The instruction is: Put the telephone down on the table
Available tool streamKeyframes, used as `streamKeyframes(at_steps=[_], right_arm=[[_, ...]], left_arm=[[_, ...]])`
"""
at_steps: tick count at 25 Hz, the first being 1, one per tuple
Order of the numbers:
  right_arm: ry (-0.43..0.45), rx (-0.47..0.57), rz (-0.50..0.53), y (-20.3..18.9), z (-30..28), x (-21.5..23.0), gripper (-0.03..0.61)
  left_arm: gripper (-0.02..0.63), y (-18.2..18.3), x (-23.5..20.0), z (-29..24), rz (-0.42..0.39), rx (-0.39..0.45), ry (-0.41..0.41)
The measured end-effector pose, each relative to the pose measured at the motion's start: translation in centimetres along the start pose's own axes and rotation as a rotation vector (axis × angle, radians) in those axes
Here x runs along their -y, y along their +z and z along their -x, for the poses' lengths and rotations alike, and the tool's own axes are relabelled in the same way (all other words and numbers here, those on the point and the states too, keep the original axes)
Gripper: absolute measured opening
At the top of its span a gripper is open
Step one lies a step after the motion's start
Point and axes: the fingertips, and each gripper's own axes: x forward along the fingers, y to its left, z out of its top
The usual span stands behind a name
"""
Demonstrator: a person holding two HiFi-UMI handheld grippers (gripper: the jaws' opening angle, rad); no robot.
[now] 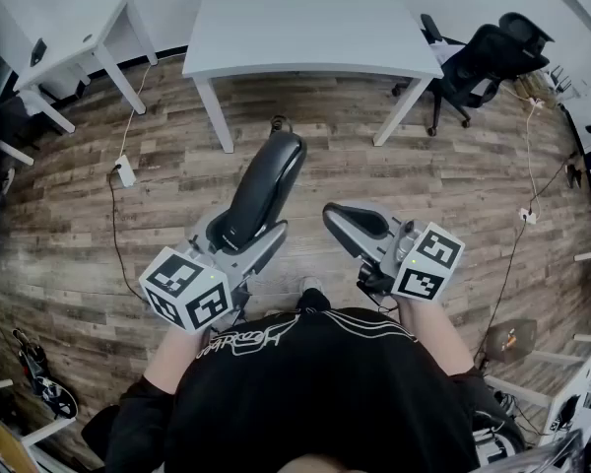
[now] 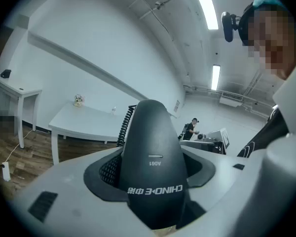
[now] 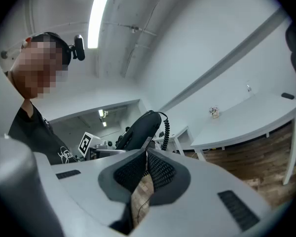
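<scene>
Fingers [image 2: 96, 177] of your left gripper [image 1: 244, 239] pinch the telephone handset [image 1: 266, 180] mid-frame; those of your right gripper [image 1: 337, 219] press together, empty. Setting it on the white table [image 1: 305, 28], upper frame, is not yet done.

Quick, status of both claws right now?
Left claw: closed on the telephone handset.
Right claw: closed, nothing in it.
</scene>
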Motion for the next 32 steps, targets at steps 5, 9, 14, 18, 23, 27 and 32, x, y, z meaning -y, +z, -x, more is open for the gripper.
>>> streamKeyframes(at_steps=[5,9,14,18,23,27,32], right_arm=[[0.004,-0.008,0.034,0.4,0.3,-0.7,0.041],[0.020,-0.007,0.052,0.9,0.7,-0.7,0.041],[0.032,-0.007,0.071,2.3,2.2,0.2,0.041],[-0.001,0.001,0.068,3.6,3.4,2.3,0.041],[-0.013,0.019,0.051,5.1,5.0,4.9,0.041],[-0.014,0.086,0.072,7.1,7.6,6.7,0.041],[-0.058,0.133,0.114,8.9,10.0,8.8,0.041]], left_arm=[[0.282,0.2,1.1,0.1,-0.009,-0.006,-0.011],[0.282,0.7,1.8,-0.3,-0.015,0.000,-0.008],[0.282,1.5,2.6,-1.6,-0.030,-0.005,0.000],[0.282,2.3,3.3,-3.5,-0.034,-0.003,-0.005],[0.282,3.2,4.0,-6.9,-0.034,-0.004,-0.020],[0.282,3.6,5.1,-10.1,-0.032,-0.015,-0.037],[0.282,3.6,6.2,-12.5,-0.022,-0.018,-0.070]])
